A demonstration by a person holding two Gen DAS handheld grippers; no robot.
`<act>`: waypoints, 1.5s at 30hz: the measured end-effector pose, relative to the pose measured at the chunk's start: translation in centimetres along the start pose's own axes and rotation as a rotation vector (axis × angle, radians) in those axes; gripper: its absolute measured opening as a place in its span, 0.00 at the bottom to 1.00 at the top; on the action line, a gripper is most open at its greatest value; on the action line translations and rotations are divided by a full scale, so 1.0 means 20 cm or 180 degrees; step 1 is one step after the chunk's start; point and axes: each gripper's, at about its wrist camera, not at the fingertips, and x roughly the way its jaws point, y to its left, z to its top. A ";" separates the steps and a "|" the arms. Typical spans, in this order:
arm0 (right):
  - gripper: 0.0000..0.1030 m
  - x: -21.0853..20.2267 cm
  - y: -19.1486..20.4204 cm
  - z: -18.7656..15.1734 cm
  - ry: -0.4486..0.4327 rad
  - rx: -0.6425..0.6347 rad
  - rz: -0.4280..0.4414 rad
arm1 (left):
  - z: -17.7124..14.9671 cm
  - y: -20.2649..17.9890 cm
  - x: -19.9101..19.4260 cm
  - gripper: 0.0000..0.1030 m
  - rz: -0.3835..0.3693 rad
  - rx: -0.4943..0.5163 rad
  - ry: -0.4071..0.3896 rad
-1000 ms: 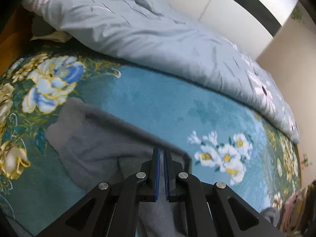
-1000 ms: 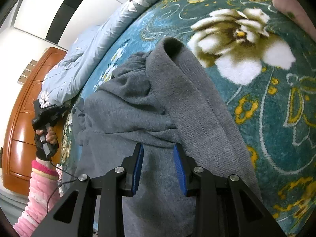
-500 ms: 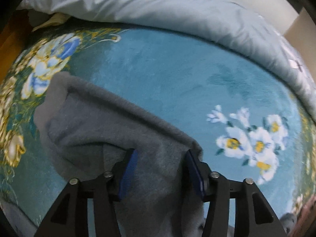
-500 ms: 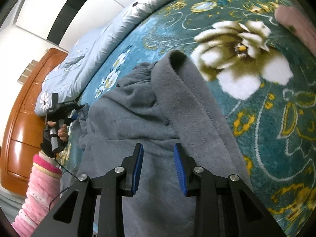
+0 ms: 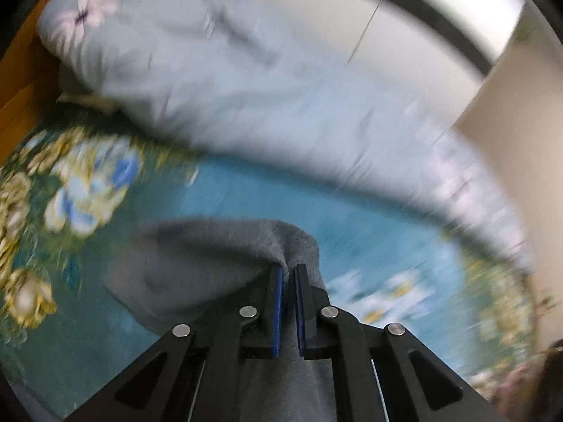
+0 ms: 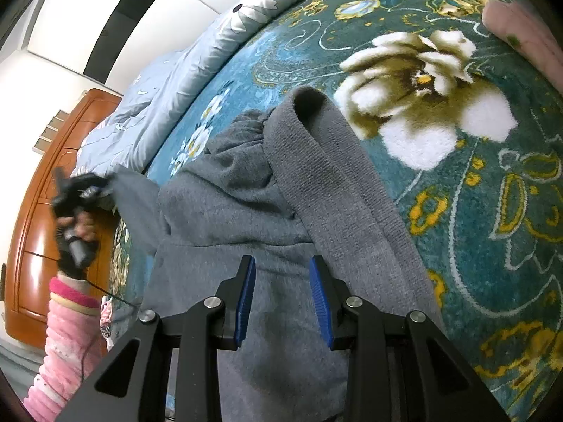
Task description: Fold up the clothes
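Garment (image 6: 246, 211): one, grey; left tongs (image 5: 288, 277) pinching it; right tongs (image 6: 281, 281) apart.

Both cameras look steeply down onto the grey garment (image 5: 197, 263) (image 6: 246, 211) from close above it. The left wrist view, blurred, faces past it to the pale blue duvet (image 5: 218, 88); the right wrist view faces along it, with the same duvet (image 6: 169, 88) beyond.

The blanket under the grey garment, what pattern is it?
Teal blanket with large cream and gold flowers, clearest in the right wrist view.
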 end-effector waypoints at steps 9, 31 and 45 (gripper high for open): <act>0.32 -0.03 -0.03 -0.04 -0.0023 0.0063 0.0057 | -0.37 0.45 -0.52 0.07 -0.0026 -0.0011 -0.0296; 0.32 -0.01 0.08 -0.14 0.0047 0.0018 -0.0074 | -0.46 0.98 -0.23 0.56 0.0925 -0.0291 0.0446; 0.32 0.00 0.08 -0.17 0.0114 0.0038 -0.0196 | -0.65 0.67 0.06 0.46 0.0455 0.0571 0.1076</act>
